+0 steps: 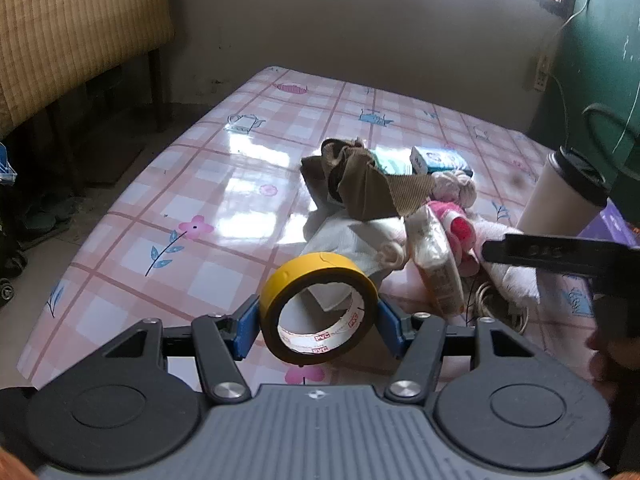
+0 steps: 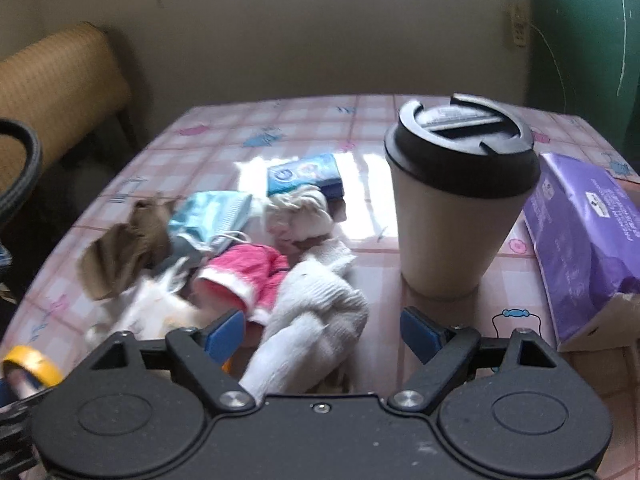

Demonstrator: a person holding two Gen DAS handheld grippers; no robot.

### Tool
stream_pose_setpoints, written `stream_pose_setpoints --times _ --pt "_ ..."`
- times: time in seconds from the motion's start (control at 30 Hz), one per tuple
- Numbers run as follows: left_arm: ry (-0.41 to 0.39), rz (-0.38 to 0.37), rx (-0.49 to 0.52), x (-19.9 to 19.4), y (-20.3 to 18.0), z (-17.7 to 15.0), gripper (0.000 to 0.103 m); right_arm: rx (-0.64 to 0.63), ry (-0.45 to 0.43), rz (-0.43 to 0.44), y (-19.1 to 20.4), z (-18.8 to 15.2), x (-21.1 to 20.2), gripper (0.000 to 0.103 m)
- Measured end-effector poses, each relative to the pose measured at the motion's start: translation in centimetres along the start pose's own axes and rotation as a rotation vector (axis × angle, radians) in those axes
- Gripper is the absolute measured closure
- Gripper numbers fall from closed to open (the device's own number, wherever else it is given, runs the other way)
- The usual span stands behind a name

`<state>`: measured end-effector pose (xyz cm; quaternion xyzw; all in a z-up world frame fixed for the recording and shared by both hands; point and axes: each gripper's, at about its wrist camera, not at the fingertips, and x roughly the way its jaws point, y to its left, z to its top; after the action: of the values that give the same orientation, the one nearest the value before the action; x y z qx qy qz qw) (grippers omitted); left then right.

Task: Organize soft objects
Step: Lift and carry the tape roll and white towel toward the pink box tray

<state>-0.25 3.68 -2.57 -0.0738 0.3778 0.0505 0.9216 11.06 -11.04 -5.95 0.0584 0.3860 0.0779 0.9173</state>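
My left gripper (image 1: 319, 322) is shut on a yellow roll of PVC tape (image 1: 319, 309) and holds it upright above the near part of the table. Beyond it lies a heap of soft things: a brown cloth (image 1: 360, 180), a white cloth (image 1: 344, 240), a pink plush toy (image 1: 456, 226). My right gripper (image 2: 322, 332) is open over a white sock (image 2: 316, 316), which lies between its blue pads. A pink garment (image 2: 248, 276), a blue face mask (image 2: 208, 216) and the brown cloth (image 2: 124, 252) lie just ahead.
A tall beige cup with a black lid (image 2: 456, 200) stands right of the heap. A purple tissue pack (image 2: 584, 240) lies at the far right. A small blue box (image 2: 304, 174) sits behind the heap. The table has a pink checked cover (image 1: 200, 184). A wicker bench (image 1: 72, 32) stands at left.
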Motion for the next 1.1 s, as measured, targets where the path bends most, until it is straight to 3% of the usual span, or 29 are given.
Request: stream_pose_setpoints --times 0.1,0.2,0.7,1.1 --pt "-0.005 -0.004 0.000 0.0 -0.1 0.1 0.041 0.012 0.050 0.049 -0.5 -0.1 1.2 0.040" --pt "-0.010 -0.011 -0.001 -0.2 -0.2 0.3 0.041 0.013 0.027 0.068 -0.8 -0.3 0.5 0.049" --pt "-0.060 -0.037 -0.004 -1.5 -1.3 3.2 0.041 -0.070 -0.203 0.089 1.5 0.6 -10.4 0.051" --pt "-0.072 -0.074 0.041 -1.9 -3.6 5.9 0.041 -0.047 -0.239 0.055 1.3 0.8 -13.5 0.050"
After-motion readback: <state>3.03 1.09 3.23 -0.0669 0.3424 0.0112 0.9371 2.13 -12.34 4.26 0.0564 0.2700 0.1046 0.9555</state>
